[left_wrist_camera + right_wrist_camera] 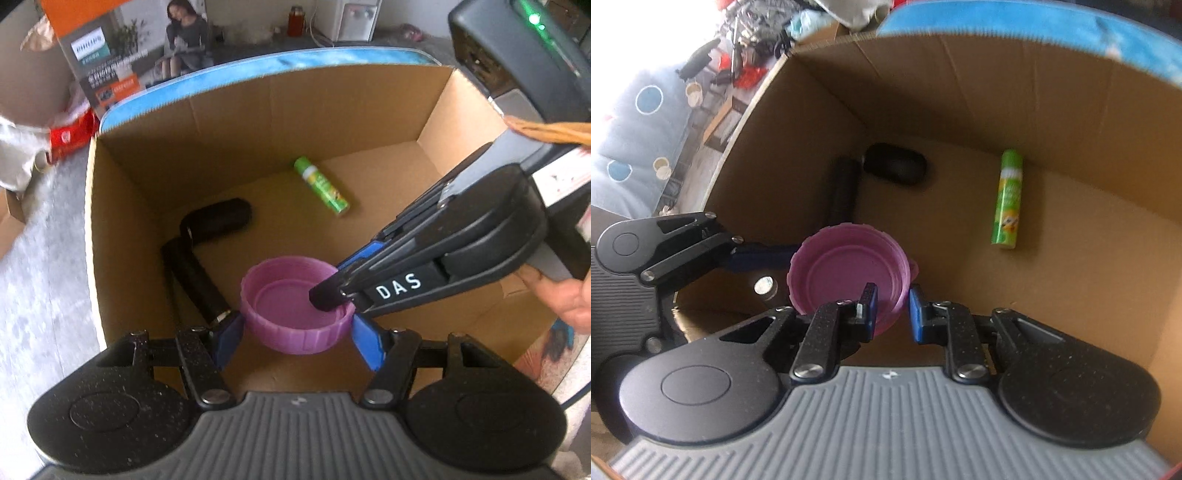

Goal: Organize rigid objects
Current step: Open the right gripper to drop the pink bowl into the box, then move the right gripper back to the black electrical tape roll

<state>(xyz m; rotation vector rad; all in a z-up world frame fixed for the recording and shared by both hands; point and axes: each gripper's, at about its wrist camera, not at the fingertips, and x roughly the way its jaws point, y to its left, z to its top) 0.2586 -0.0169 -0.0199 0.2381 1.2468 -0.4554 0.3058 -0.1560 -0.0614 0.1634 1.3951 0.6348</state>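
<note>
A cluttered room sits behind an open cardboard box point(258, 122), with a printed carton point(110, 55) leaning against its far side.

**Left wrist view:** You look steeply down into the box. Your left gripper point(297, 332) is spread wide, and its blue pads point(229, 339) press on opposite sides of the purple lid point(291, 295). The lid is clamped across its full width, hollow side up, straight ahead of the claw. It looks to hang above the box floor, not rest on it. Your right gripper point(332, 295) reaches in from the right and its tip dips into the lid's hollow at the right rim. On the floor beyond, a black folding handle point(207, 251) lies to the left and a green tube point(321, 186) lies near the back, both apart from the lid.

**Right wrist view:** Your right claw is nearly pressed together. One finger is inside the lid and the other outside, so the lid's wall is pinched between them at the near rim. The lid is just ahead and slightly left of this claw. The green tube lies well to the right, with its long axis running away from you towards the back wall.

Both claws hold the lid. It is round, so it has no long axis to line up. What matters is the bare floor under it, between the handle and the tube. You probably need to go straight down and then let go.
</note>
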